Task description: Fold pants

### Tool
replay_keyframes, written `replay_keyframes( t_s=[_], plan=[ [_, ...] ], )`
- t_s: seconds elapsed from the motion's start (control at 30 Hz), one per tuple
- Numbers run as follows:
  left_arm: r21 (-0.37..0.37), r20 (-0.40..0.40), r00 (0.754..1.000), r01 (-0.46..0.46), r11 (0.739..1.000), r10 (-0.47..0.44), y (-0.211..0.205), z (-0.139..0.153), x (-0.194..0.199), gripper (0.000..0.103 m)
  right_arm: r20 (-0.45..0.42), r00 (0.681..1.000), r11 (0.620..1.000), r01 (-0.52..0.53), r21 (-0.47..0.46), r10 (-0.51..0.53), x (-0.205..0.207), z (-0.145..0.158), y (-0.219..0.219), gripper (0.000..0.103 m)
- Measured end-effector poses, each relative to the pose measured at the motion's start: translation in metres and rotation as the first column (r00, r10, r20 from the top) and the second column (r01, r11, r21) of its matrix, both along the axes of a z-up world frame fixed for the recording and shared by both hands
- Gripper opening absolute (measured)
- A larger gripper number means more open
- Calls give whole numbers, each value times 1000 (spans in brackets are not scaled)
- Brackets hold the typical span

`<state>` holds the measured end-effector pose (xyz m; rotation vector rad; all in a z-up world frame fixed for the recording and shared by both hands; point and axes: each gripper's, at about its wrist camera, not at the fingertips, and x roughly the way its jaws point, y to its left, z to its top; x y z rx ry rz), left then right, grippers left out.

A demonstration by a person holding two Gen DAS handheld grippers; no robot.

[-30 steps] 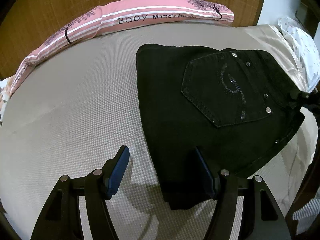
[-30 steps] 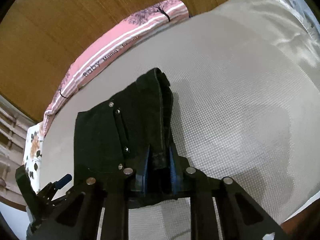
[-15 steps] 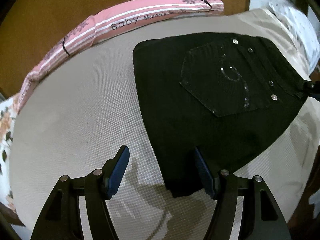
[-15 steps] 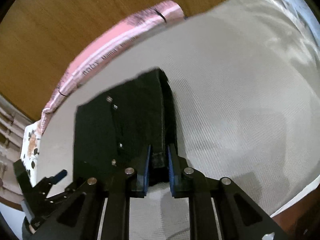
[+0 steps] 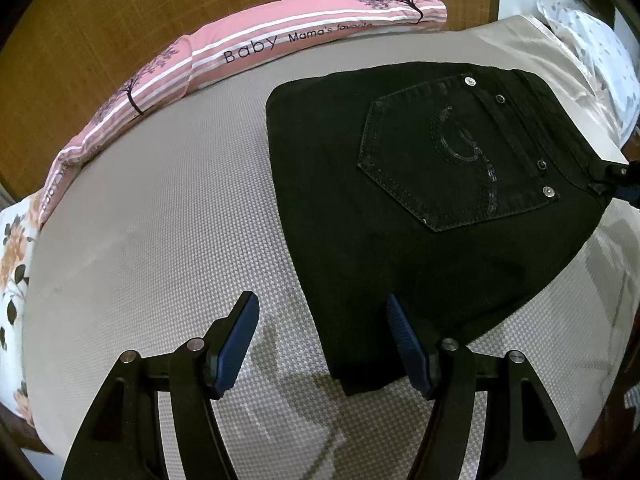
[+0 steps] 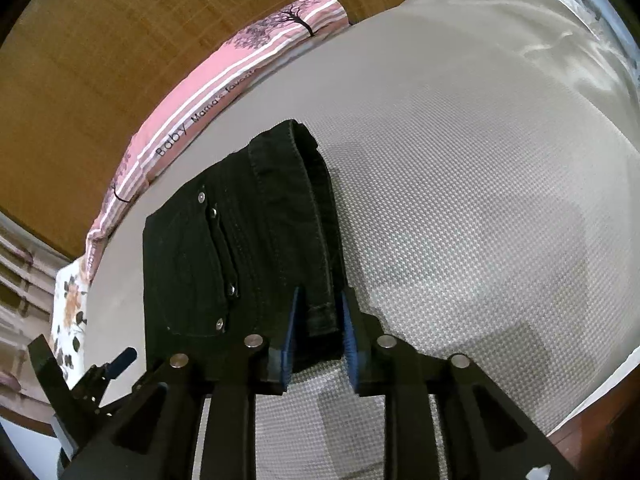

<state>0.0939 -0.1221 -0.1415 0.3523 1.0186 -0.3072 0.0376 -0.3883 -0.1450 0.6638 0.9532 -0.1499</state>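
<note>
- Home bedroom, work happens on a bed
- mattress with beige-grey textured cover fills both views
- long pink striped bolster pillow printed "Baby Mama's favorite" with tree motifs, at bed edge
- woven wood-tone headboard behind it
- floral bedding at one side, dotted white fabric at corner

Can't see the near corner of the black pants, it's tucked behind the left gripper's right finger. Under the pants, the mattress is covered. Beyond the pants, the pink pillow's lettering gets swallowed after "Mama's favorite". Right of the pants, the spotted cloth runs off frame.
</note>
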Motion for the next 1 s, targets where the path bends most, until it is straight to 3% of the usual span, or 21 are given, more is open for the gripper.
replay_keyframes(
  t_s=[0.6, 0.83, 1.0],
  plan=[
    [-69, -30, 999, -25, 997, 23, 17, 9, 3, 69, -23, 1000, 1000, 6, -7, -6, 0, -3, -10, 47],
    [-93, -51, 998, -46, 995, 41, 26, 11, 8, 70, -17, 1000, 1000, -3, 16, 3, -1, -3, -13, 48],
    [-157, -108, 992, -79, 984, 63, 34, 10, 15, 70, -13, 1000, 999, -21, 38, 22, -1, -2, -15, 50]
  ],
)
